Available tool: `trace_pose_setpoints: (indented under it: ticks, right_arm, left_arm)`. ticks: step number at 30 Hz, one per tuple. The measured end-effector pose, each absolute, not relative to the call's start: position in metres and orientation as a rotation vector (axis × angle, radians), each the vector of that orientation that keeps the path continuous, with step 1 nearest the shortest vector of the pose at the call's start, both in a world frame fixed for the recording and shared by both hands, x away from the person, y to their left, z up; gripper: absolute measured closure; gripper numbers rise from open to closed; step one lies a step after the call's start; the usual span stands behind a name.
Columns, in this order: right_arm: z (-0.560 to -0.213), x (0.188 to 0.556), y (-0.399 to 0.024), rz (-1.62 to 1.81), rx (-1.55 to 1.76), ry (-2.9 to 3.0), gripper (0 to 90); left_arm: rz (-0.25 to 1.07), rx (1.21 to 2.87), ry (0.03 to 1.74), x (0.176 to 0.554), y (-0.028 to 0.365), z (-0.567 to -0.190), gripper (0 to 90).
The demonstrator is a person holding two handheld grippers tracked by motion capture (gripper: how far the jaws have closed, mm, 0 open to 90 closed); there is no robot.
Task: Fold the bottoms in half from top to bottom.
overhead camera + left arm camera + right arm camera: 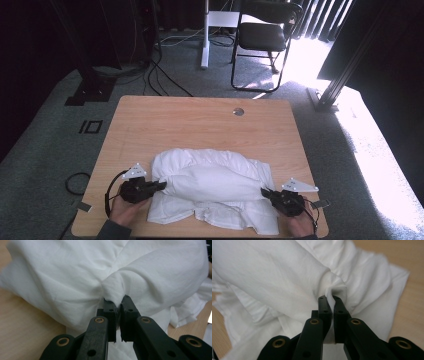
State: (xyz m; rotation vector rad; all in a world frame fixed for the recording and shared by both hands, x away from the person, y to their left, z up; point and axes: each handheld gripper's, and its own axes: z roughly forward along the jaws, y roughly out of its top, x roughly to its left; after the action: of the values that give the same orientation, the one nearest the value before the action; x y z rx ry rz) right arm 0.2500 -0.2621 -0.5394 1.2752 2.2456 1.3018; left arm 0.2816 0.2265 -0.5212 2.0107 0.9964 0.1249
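Pinching a white cloth [212, 187] at both ends, the left gripper [161, 186] and right gripper [265, 192] fold it low in the frame on the wooden table [200, 120]. Next, I think, both let go together.

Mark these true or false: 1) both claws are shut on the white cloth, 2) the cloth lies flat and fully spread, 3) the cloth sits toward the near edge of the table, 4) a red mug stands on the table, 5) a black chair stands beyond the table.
1) True: the left claw and the right claw each pinch a bunch of the white cloth.
2) False: it is rumpled, with a puffed fold bulging between the claws.
3) True: it lies on the near half of the wooden table.
4) False: no mug there.
5) True: the black chair stands on the floor behind.
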Motion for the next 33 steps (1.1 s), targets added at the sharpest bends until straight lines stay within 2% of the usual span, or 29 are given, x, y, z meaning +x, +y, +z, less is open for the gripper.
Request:
trace_pose_setpoints:
  ticks: [5, 18, 22, 33]
  right_arm:
    - [-0.557, 0.255, -0.246, 1.173, 1.291, 2.322, 87.8]
    - [-0.558, 0.293, -0.236, 1.133, 1.292, 2.287, 87.8]
    - [-0.557, 0.326, -0.231, 1.112, 1.301, 2.259, 87.6]
    - [-0.554, 0.382, -0.222, 1.077, 1.377, 2.201, 87.6]
  left_arm:
    - [0.129, 2.094, 1.038, 0.288, 0.215, -0.541, 86.4]
    - [0.152, 1.989, 1.096, 0.328, 0.219, -0.550, 86.2]
    - [0.149, 1.913, 1.138, 0.341, 0.223, -0.554, 86.3]
    - [0.238, 1.932, 1.224, 0.377, 0.211, -0.542, 86.6]
